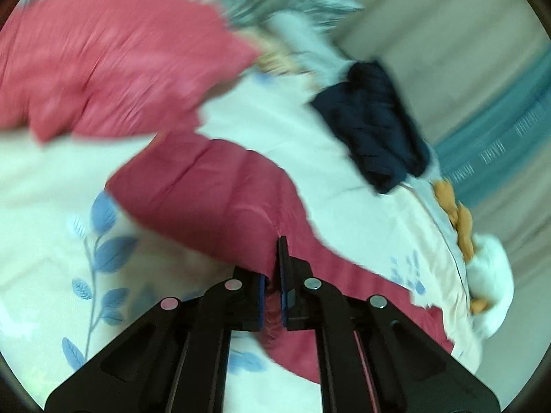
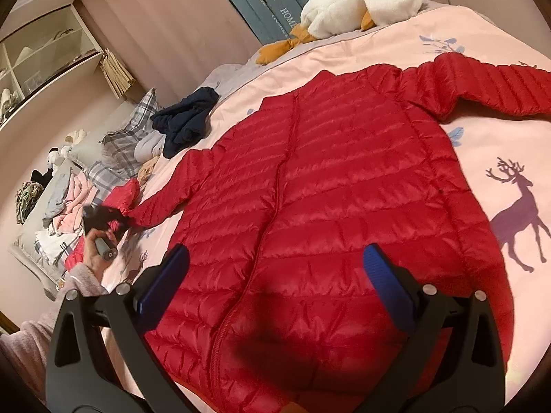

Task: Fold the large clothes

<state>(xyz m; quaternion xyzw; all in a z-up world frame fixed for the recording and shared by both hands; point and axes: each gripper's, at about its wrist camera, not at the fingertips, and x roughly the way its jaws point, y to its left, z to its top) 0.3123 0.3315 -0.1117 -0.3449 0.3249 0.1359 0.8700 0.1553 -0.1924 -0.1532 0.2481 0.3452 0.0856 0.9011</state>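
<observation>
A red quilted puffer jacket (image 2: 330, 186) lies front up on the bed, zipper running down its middle. Its one sleeve (image 2: 482, 86) stretches out to the far right. The other sleeve (image 2: 162, 203) reaches left, where a hand holds my left gripper (image 2: 103, 218) shut on its cuff. The left wrist view is blurred: my left gripper (image 1: 275, 272) pinches the red sleeve (image 1: 213, 199), with the jacket body (image 1: 103, 62) beyond. My right gripper (image 2: 275, 268) hovers open over the jacket's lower hem, nothing between its blue pads (image 2: 385, 275).
The pink bedsheet (image 2: 509, 144) carries deer and leaf prints. A white plush goose (image 2: 361, 0) lies at the bed's far edge. A navy garment (image 2: 186, 120) sits near a plaid pillow (image 2: 120, 144). Loose clothes (image 2: 69, 213) are piled at left. Shelves (image 2: 41, 55) stand behind.
</observation>
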